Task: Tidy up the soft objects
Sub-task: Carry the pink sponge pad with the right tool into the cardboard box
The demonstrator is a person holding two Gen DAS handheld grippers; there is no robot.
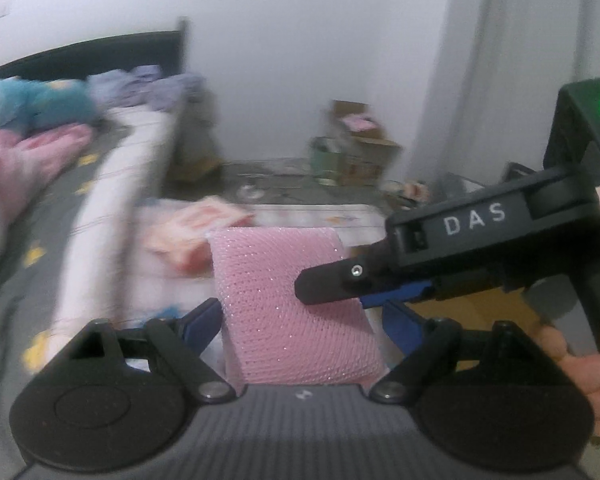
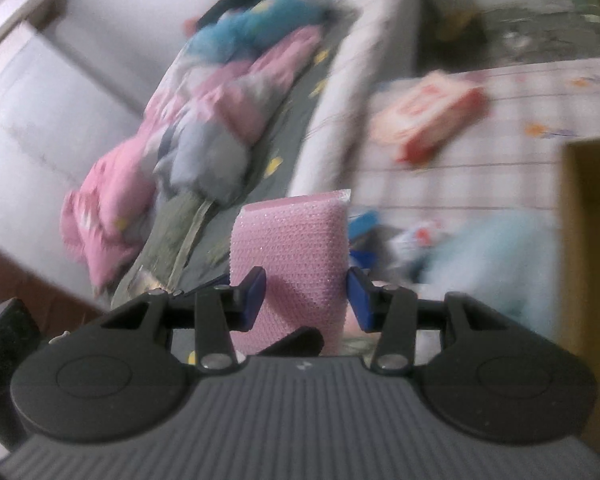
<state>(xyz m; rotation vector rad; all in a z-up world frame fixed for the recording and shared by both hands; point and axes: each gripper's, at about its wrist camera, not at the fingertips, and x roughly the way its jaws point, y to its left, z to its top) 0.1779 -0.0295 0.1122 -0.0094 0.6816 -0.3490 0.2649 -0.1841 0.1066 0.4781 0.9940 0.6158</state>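
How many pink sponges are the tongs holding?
1: the pink sponge sits between both tongs, left tongs and right tongs. Others may be hidden.

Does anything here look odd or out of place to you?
Yes: one pink mesh sponge sits between both claws at once, the left claw and the right claw. Behind it, clothes lie heaped in a jumble on the bed.

One pink sponge sits up in front, and two grippers are in view, the left gripper and the right gripper. One red pack lies on one table, beside one bed with one heap of bedding
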